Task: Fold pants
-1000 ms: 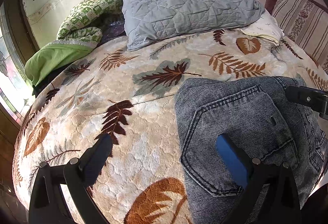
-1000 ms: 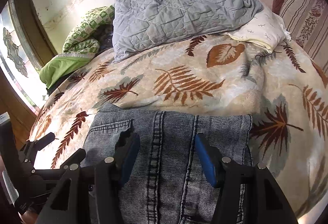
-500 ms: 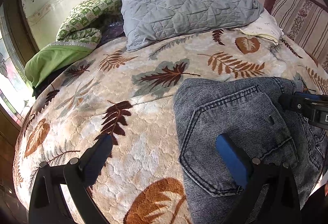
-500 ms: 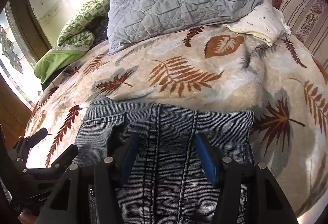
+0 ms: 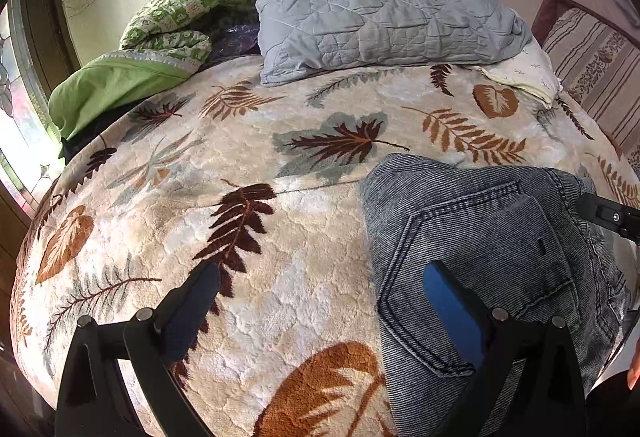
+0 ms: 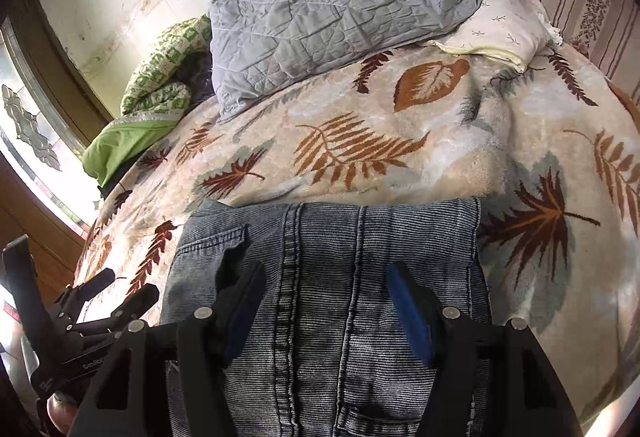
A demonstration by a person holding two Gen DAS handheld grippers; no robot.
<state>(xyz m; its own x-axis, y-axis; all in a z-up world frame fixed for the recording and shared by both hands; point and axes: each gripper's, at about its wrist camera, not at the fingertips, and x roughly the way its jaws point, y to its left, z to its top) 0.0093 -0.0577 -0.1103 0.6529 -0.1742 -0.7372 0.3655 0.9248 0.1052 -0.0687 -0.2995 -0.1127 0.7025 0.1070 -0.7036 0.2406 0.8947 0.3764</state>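
Note:
Grey-blue denim pants (image 5: pixel 480 237) lie folded on the leaf-patterned blanket (image 5: pixel 260 229) of a bed, back pocket up. My left gripper (image 5: pixel 320 293) is open above the pants' left edge, one finger over the blanket, the other over the denim. In the right wrist view the pants (image 6: pixel 328 277) lie directly under my right gripper (image 6: pixel 324 297), which is open and empty, its fingers astride the centre seams. The left gripper (image 6: pixel 124 289) shows at the lower left there; a part of the right gripper (image 5: pixel 608 215) shows at the left view's right edge.
A grey quilted pillow (image 5: pixel 380 9) lies at the far side of the bed, with a green patterned quilt (image 5: pixel 172 21) to its left and a white pillow (image 5: pixel 524 73) to its right. A striped cushion (image 5: pixel 596 65) stands at the right. A window (image 6: pixel 28 141) is at the left.
My right gripper has tilted and drawn back a little over the pants, and its view shifted. My left gripper has barely moved. Both stay open.

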